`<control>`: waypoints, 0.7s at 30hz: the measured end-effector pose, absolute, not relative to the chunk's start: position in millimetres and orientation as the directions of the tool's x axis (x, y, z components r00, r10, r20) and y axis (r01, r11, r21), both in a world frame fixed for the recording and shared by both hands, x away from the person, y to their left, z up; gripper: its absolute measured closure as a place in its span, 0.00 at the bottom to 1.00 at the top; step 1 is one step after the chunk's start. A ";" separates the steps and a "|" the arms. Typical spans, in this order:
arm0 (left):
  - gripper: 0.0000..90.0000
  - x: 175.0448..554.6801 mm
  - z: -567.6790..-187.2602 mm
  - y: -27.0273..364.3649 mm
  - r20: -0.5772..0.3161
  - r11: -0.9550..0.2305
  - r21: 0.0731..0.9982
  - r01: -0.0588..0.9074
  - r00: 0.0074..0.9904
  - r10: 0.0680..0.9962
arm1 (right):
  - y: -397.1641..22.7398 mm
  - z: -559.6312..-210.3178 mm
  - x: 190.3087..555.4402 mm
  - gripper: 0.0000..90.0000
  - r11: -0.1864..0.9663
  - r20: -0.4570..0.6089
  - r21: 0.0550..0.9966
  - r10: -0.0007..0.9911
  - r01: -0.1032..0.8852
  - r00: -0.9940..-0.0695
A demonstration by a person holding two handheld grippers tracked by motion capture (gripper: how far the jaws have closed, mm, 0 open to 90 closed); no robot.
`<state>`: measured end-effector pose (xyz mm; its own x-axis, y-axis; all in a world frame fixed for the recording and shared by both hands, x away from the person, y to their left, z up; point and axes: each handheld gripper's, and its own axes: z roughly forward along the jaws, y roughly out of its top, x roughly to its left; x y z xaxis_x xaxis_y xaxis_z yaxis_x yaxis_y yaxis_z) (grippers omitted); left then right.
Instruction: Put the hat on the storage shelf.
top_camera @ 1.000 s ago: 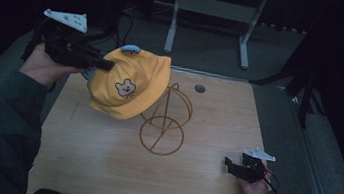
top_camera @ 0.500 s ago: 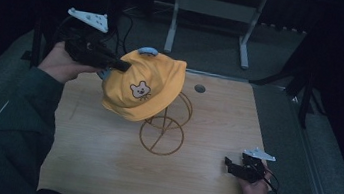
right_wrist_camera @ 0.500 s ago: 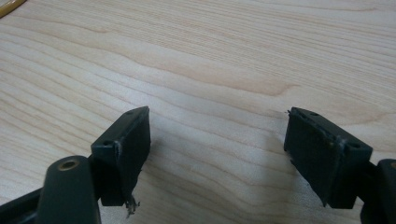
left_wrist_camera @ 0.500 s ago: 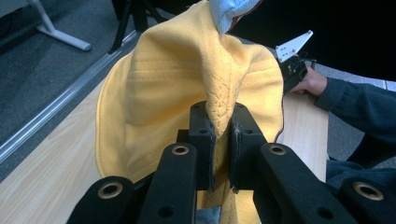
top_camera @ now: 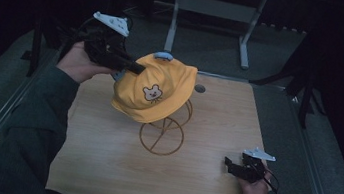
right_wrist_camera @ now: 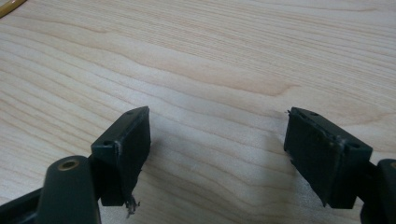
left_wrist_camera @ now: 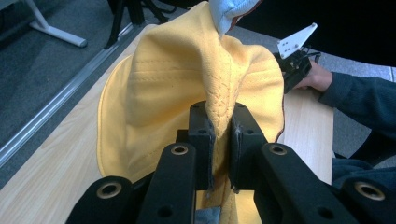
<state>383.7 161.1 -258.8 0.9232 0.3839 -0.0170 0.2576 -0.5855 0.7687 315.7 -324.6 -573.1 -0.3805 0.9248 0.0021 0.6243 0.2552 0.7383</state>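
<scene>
One yellow cap (left_wrist_camera: 187,93), being pinched by a fabric fold between clenched left gripper (left_wrist_camera: 218,140) jaws, for draping over wire stand (top_camera: 162,136). Right gripper (right_wrist_camera: 217,154) idling, jaws spread wide, nothing between, tabletop (right_wrist_camera: 233,56) just ahead.

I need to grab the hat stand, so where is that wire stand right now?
In the high view the wire stand sits mid-table, its top under the yellow cap that the left tool pinches.

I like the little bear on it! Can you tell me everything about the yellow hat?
The yellow hat is soft cloth with stitched seams, a small bear face on its side and a pale blue bit at the top. It hangs tilted over a wire stand on the wooden table. The left hand-held gripper pinches a fold of its fabric between its jaws, bunching the cloth.
</scene>
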 end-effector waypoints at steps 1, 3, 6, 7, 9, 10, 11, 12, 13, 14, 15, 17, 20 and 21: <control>0.90 383.9 -258.6 159.4 -0.018 -0.586 0.768 0.257 0.924 0.382 | -324.6 -573.1 315.7 0.25 0.255 0.002 0.738 0.925 0.624 -0.381; 0.90 384.4 -258.0 155.7 -0.016 -0.589 0.767 0.254 0.925 0.378 | -324.6 -573.1 315.7 0.25 0.255 0.002 0.738 0.925 0.624 -0.381; 0.90 385.9 -258.1 150.0 -0.015 -0.594 0.764 0.251 0.927 0.374 | -324.6 -573.1 315.7 0.25 0.255 0.002 0.738 0.925 0.624 -0.381; 0.90 386.4 -258.3 148.1 -0.014 -0.596 0.762 0.253 0.927 0.375 | -324.6 -573.1 315.7 0.25 0.255 0.002 0.738 0.925 0.624 -0.381; 0.90 387.8 -258.8 144.6 -0.010 -0.598 0.762 0.249 0.927 0.374 | -324.6 -573.1 315.7 0.25 0.255 0.002 0.738 0.925 0.624 -0.381; 0.90 388.4 -259.2 143.0 -0.013 -0.596 0.763 0.250 0.928 0.374 | -324.6 -573.1 315.7 0.25 0.256 0.002 0.738 0.925 0.624 -0.381; 0.90 388.4 -259.2 143.0 -0.013 -0.596 0.763 0.250 0.928 0.374 | -324.7 -573.1 315.7 0.25 0.256 0.002 0.738 0.925 0.624 -0.381; 0.90 389.9 -260.0 139.9 -0.014 -0.592 0.766 0.249 0.928 0.372 | -324.6 -573.1 315.7 0.25 0.256 0.002 0.738 0.925 0.624 -0.381; 0.90 390.6 -260.3 138.4 -0.017 -0.591 0.767 0.251 0.928 0.371 | -324.7 -573.1 315.7 0.25 0.256 0.002 0.738 0.924 0.625 -0.381; 0.90 391.0 -260.8 136.6 -0.018 -0.590 0.767 0.252 0.928 0.372 | -324.7 -573.0 315.7 0.25 0.256 0.002 0.737 0.924 0.625 -0.382; 0.90 391.8 -261.2 134.8 -0.015 -0.594 0.765 0.249 0.929 0.370 | -324.7 -573.0 315.7 0.25 0.257 0.001 0.737 0.925 0.625 -0.381; 0.90 392.4 -261.7 130.9 -0.010 -0.595 0.764 0.249 0.927 0.375 | -324.7 -573.0 315.7 0.25 0.257 0.001 0.737 0.924 0.625 -0.381; 0.90 393.3 -262.4 127.2 -0.005 -0.595 0.766 0.243 0.928 0.373 | -324.7 -573.0 315.8 0.25 0.257 0.002 0.737 0.924 0.625 -0.382; 0.90 394.0 -264.2 122.8 -0.005 -0.598 0.764 0.243 0.928 0.372 | -324.7 -573.0 315.8 0.25 0.257 0.001 0.737 0.924 0.625 -0.382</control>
